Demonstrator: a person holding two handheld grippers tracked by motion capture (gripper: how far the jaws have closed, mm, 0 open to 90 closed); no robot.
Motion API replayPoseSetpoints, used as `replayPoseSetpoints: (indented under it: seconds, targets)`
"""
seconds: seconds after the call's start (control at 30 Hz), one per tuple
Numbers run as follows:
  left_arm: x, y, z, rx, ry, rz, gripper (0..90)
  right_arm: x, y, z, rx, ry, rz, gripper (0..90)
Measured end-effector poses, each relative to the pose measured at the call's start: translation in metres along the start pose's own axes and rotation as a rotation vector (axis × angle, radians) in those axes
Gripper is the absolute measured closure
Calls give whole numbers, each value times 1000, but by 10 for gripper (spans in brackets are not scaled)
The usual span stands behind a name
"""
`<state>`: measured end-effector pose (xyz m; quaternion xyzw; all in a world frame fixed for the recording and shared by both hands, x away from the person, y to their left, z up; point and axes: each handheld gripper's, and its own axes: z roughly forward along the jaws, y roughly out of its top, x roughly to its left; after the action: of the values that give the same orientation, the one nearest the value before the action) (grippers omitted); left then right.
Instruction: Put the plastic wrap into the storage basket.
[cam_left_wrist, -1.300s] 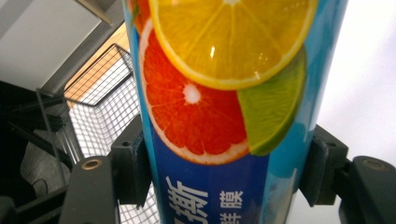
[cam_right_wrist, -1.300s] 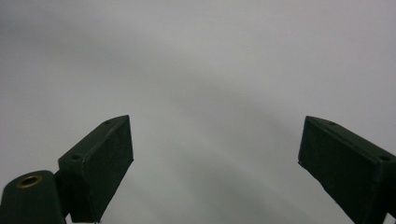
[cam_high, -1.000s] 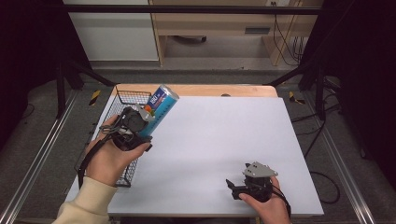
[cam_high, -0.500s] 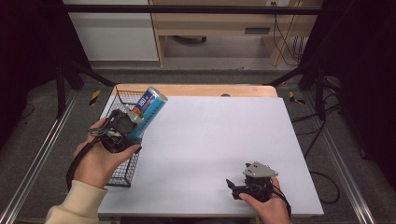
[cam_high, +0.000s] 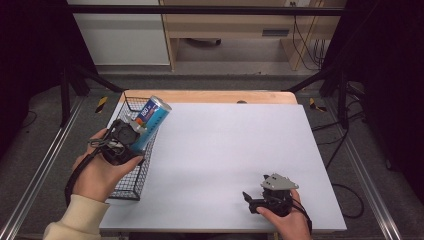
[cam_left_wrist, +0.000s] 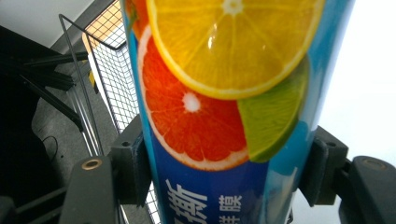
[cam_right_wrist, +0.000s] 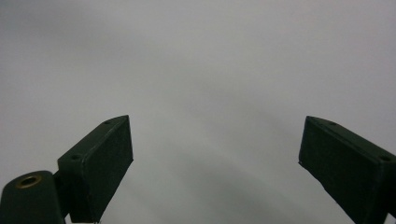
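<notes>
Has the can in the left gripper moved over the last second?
Yes. The can, held by the left gripper, has drifted left, from the table's white surface to over the wire basket.

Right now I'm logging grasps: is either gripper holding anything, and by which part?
The left gripper clamps the tall blue fruit-printed can across its lower body. The right gripper is open, holding nothing.

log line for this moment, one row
left gripper: shut on can | can: tilted over wire basket | right gripper: open, low over table
</notes>
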<state>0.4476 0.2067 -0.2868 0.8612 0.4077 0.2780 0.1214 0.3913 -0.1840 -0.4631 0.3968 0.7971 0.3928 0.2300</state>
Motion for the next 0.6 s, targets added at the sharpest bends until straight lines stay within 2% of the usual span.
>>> replayPoseSetpoints:
  seconds: [0.43,0.6]
  targets:
    - [9,-8,9,38,3,-18,319,0,0,0,-1,0,2,101]
    - [9,-10,10,38,-2,-23,319,0,0,0,1,2,3,100]
